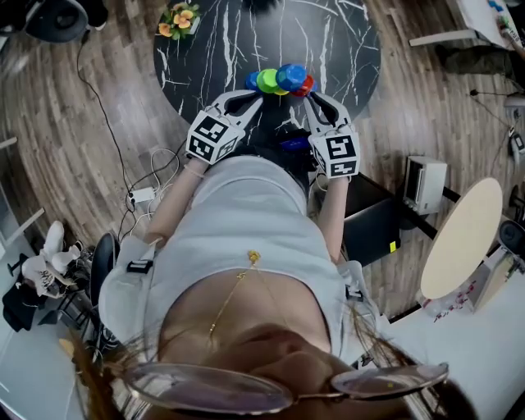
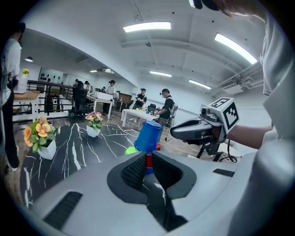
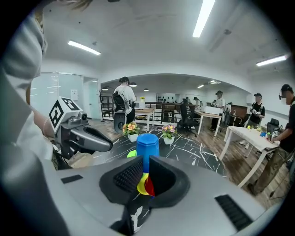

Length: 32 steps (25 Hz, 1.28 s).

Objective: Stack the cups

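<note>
On wood floor point(image 1: 98, 115), black marble table point(image 1: 344, 41) with cups point(image 1: 280, 79).

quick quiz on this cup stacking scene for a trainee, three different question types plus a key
1. True or false: the left gripper has its jaws wide apart.
2. Which stands near the far edge of the round black marble-patterned table? A a laptop; B a small pot of flowers; C a kettle.
3. Fill in: the upturned plastic cup that the right gripper is shut on is ____ in colour.
Key: 1 false; 2 B; 3 blue.
</note>
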Tool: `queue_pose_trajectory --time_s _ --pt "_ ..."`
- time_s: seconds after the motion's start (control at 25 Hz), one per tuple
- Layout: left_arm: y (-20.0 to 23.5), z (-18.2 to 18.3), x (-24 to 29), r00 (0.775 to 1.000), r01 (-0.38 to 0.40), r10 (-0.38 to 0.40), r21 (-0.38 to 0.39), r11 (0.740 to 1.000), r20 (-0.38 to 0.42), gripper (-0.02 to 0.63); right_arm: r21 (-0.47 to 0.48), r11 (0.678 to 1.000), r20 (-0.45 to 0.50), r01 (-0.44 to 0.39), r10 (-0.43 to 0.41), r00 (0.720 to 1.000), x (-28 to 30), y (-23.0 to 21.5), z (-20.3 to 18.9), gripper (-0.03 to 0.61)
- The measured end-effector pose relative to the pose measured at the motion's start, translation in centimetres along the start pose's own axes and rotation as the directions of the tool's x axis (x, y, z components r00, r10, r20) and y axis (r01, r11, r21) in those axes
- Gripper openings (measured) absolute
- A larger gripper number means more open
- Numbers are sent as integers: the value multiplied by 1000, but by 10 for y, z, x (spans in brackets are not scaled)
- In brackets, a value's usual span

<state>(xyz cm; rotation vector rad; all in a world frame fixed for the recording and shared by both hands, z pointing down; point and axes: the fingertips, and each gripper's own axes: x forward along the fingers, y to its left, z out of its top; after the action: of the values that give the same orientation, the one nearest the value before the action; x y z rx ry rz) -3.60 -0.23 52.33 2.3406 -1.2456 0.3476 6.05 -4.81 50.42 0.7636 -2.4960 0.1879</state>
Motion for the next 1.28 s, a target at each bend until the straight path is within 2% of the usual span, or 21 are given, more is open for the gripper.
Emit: queue_pose_trajectory --time_s 0.16,0.36,0.6,0.96,1.28 --pt "-10 6 4 1000 5 -5 30 1000 5 54 -11 999 -4 -32 31 999 2 8 -6 37" --pt "-20 15 8 1000 14 -15 58 998 19 46 -21 992 31 -120 121 992 1 22 -4 31" --pt "-33 35 8 995 45 -48 39 998 85 41 -52 984 151 -170 176 973 -5 30 15 20" --pt "-51 68 5 986 53 -66 86 995 154 40 -83 980 305 -180 197 932 -20 29 53 20" --pt "-63 98 -7 971 47 -78 139 989 224 40 -77 988 375 -131 151 915 -43 20 81 20"
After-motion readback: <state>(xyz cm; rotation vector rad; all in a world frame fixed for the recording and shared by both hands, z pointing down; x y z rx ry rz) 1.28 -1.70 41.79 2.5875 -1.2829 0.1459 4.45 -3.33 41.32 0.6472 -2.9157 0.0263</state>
